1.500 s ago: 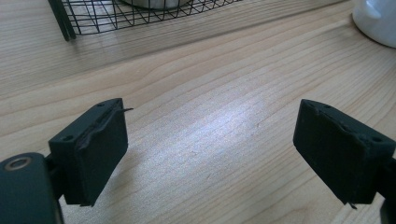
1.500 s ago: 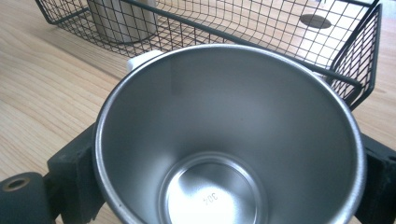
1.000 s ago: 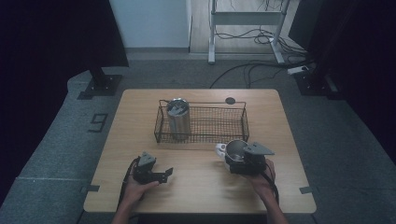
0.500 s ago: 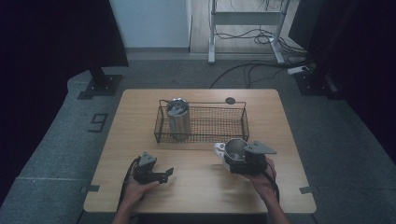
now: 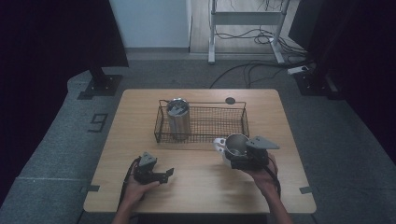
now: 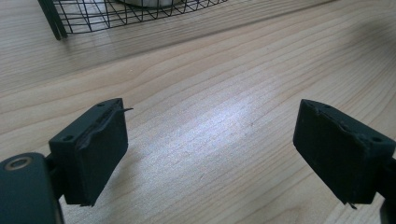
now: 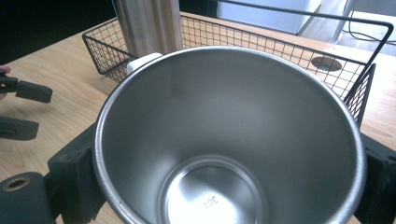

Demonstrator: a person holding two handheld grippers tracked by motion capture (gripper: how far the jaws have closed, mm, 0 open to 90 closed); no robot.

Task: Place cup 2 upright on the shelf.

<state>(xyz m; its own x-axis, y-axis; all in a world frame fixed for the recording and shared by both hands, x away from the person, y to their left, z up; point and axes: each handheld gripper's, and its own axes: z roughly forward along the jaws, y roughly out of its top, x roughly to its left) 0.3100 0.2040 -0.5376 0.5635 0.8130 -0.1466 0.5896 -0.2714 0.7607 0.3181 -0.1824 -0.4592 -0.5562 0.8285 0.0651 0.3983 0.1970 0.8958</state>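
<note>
Right gripper (image 5: 232,154) clamps steel cup (image 7: 229,140) w/ jaws on its outer wall, mouth up, at basket's (image 5: 243,116) 5 o'clock, prob to load it; left gripper (image 5: 169,174) parked, open, empty

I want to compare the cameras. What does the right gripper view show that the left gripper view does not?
Right gripper view alone: the steel cup clamped between the right hand-held gripper, its empty inside, a white handle, and the tall canister standing in the basket. Left gripper view alone: the left hand-held gripper with jaws apart over bare wood. Both: the wire basket and the wooden table.
</note>
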